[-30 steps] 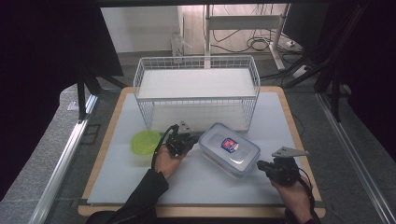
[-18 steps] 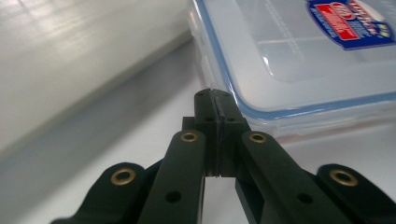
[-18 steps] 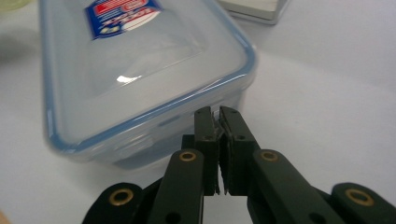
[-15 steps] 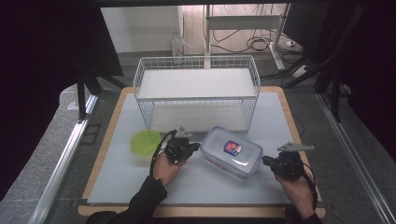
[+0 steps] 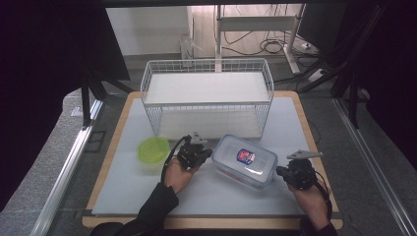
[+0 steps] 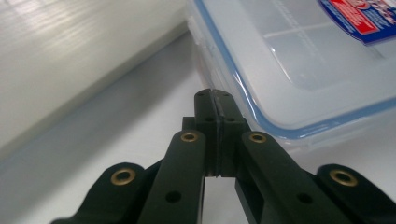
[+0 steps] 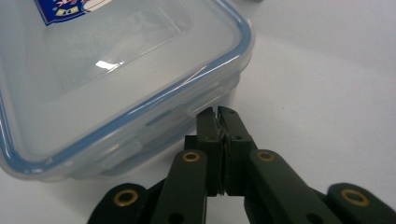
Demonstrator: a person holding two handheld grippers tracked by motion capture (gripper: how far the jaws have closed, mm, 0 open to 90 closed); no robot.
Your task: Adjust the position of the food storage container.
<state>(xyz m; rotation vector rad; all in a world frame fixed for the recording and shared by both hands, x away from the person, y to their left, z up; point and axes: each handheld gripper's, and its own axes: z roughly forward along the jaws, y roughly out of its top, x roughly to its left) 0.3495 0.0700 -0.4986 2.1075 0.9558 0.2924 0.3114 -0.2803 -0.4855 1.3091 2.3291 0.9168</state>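
Observation:
A clear plastic container with a blue-rimmed lid and a red and blue label lies on the white mat in the middle. My left gripper rests at its left end. In the left gripper view this gripper is shut with nothing between its jaws, and its tip sits against the container at the side clip. My right gripper is at the right end. The right gripper view shows it just closed to shut, holding nothing, with its tip at the side flap of the container.
A white wire basket stands at the back of the mat, just behind the container. A lime green bowl sits left of my left hand. The wooden board's front edge lies near my forearms.
The right gripper has edged a little closer to the container's right end. The left hand and the container have hardly moved.

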